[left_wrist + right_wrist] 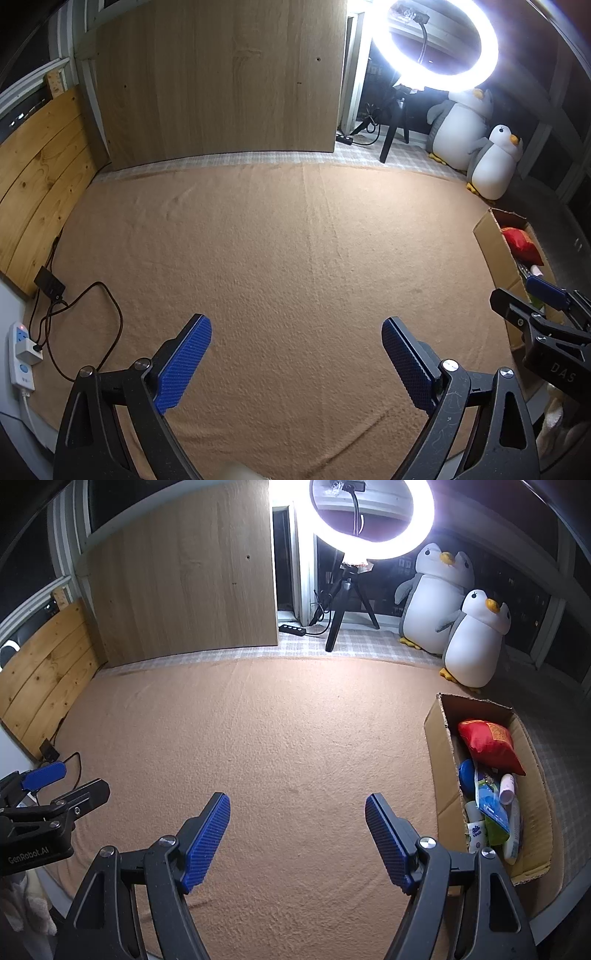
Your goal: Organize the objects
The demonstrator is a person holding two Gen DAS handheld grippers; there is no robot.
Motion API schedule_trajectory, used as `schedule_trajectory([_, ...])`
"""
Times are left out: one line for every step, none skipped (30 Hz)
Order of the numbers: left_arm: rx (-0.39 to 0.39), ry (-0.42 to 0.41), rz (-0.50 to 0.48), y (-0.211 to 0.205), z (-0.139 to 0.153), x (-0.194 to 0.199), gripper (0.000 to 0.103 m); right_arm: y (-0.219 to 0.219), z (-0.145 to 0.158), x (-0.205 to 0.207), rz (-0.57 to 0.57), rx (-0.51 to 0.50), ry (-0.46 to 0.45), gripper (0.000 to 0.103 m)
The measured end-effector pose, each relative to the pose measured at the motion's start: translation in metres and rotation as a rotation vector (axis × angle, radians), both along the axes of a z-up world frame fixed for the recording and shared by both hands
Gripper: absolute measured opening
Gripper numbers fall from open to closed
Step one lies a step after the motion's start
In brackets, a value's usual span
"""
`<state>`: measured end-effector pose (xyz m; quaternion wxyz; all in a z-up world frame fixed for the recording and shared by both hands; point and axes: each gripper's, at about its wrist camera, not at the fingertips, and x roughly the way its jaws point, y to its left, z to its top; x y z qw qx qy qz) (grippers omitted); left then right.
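A cardboard box [437, 734] stands on the right of the tan blanket [280, 731]. Inside lie a red snack bag [487, 744], a blue round item [466, 773], a blue-green packet [489, 805], a pink-capped bottle [506, 788] and white tubes. My right gripper [297, 808] hovers open over bare blanket left of the box, nothing between its blue pads. My left gripper [295, 332] also stands open over bare blanket. In the left wrist view the box [491, 240] and red bag [522, 242] sit at the right edge, behind the right gripper's fingers [546, 293].
A lit ring light on a tripod [338, 624] and two plush penguins [474, 638] stand at the back right. A wooden board [184, 579] leans at the back, pine planks [44, 672] on the left. A power strip [22, 354] and cables [110, 306] lie at the blanket's left edge.
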<state>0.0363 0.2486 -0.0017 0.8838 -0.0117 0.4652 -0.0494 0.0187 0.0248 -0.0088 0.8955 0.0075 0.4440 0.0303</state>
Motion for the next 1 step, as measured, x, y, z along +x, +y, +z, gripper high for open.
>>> schedule_trajectory([0.001,0.004,0.001,-0.0007,-0.0012,0.0006,0.096,-0.0001,-0.0013,0.0009,0.000,0.000,0.004,0.072])
